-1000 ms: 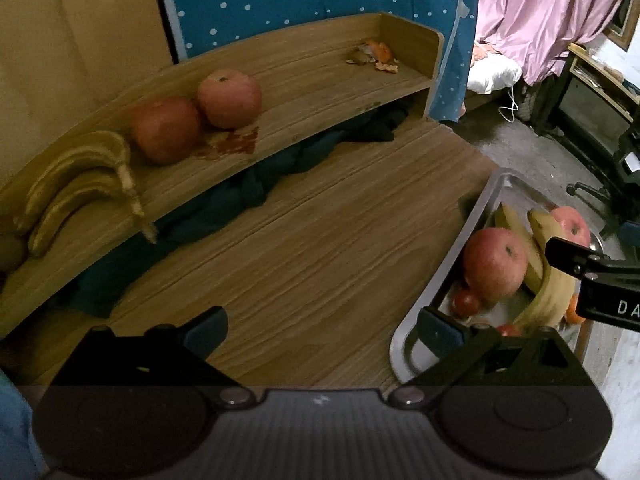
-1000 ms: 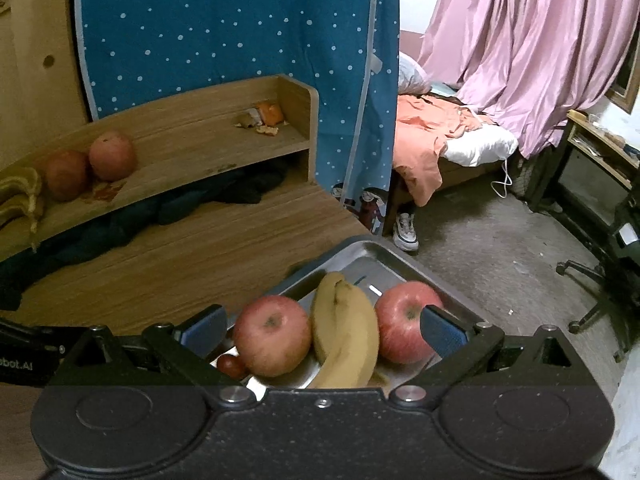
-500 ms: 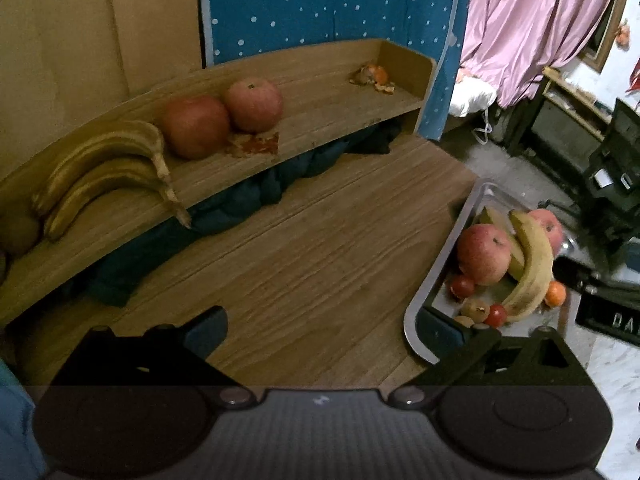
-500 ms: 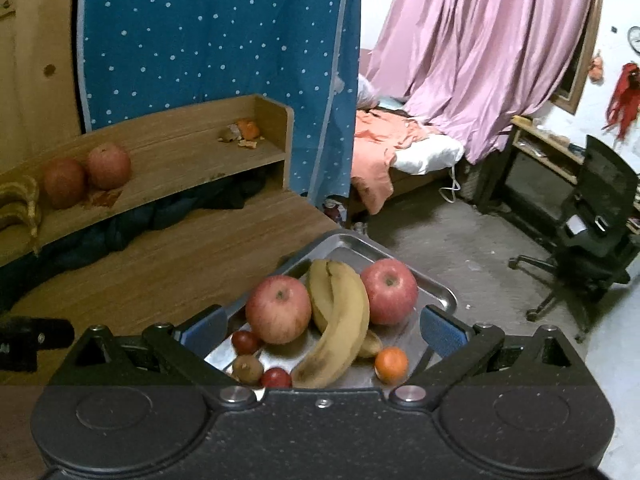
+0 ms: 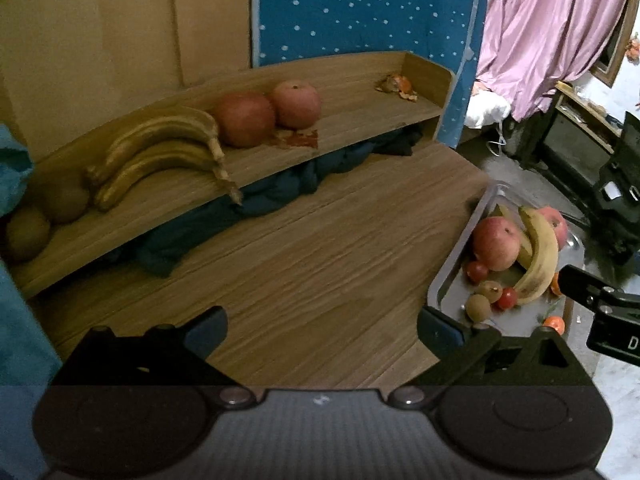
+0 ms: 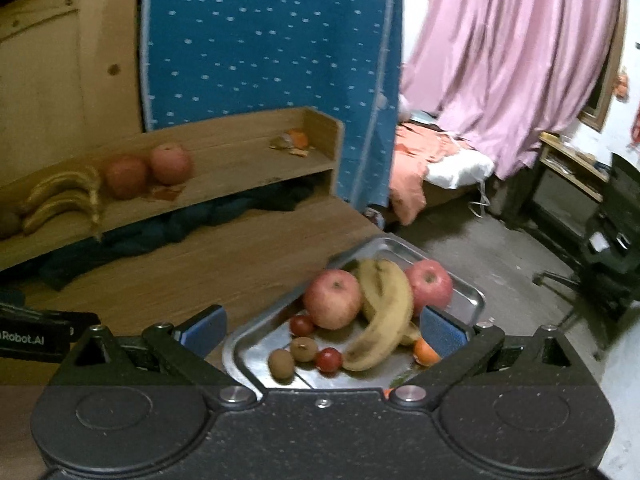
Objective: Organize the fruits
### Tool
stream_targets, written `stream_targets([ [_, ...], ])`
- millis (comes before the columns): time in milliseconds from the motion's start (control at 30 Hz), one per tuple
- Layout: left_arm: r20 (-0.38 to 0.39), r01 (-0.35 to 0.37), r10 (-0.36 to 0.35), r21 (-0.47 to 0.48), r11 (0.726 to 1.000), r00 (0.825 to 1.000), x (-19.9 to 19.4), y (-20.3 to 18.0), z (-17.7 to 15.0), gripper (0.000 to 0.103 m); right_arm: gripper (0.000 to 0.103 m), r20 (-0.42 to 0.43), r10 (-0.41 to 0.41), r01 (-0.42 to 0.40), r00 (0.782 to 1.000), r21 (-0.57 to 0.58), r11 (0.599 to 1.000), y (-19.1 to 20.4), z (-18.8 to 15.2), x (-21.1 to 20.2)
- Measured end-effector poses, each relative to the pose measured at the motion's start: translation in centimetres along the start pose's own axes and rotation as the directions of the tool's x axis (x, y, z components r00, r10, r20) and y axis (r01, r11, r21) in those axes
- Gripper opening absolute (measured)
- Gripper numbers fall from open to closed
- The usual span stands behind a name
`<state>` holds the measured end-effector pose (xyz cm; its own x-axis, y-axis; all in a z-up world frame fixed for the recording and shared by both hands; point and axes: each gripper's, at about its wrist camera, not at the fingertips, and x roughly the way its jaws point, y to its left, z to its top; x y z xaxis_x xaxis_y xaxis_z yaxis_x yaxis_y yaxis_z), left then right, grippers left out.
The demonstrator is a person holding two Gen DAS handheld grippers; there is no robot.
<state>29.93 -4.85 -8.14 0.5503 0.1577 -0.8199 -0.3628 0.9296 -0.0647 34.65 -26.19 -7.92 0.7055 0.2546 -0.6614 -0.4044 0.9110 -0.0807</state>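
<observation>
A metal tray [image 6: 256, 344] at the desk's right edge holds two red apples [image 6: 333, 298], bananas [image 6: 386, 316], small red fruits, two kiwis [image 6: 281, 362] and an orange [image 6: 425, 350]. My right gripper [image 6: 322, 330] hovers open above and just short of the tray, nothing between its fingers. My left gripper [image 5: 322, 330] is open over the bare wooden desk [image 5: 304, 264], left of the tray [image 5: 452, 276]. On the raised wooden shelf [image 5: 344, 136] lie two bananas [image 5: 156, 152], two apples [image 5: 244, 120] and kiwis [image 5: 28, 232].
Orange peel [image 5: 396, 86] sits at the shelf's right end. Dark cloth [image 5: 248, 208] is stuffed under the shelf. Behind hang a blue dotted curtain [image 6: 260, 40] and pink drapes [image 6: 512, 52]; a bed, a black office chair [image 6: 608, 248] and bare floor lie right of the desk.
Both grippers have pulled back and up from the desk, so the tray and shelf look smaller and more of the tray's small fruits show. Nothing was picked up.
</observation>
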Motion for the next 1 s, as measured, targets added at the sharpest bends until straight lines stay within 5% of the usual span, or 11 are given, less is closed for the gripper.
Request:
stream_targets([
  [567,0.030,-0.162,0.164,-0.043,0.986,0.986,-4.4,-1.7,-2.8,0.103,0.102,0.054,0.095,-0.097,0.994,0.041,0.994,-2.5,-1.8,-2.9],
  [1000,0.053,-0.109,0.106,0.066,0.992,0.993,-6.0,0.6,-3.7,0.103,0.102,0.049,-0.002,-0.004,0.999,0.129,0.992,0.1,-3.0,-5.4],
])
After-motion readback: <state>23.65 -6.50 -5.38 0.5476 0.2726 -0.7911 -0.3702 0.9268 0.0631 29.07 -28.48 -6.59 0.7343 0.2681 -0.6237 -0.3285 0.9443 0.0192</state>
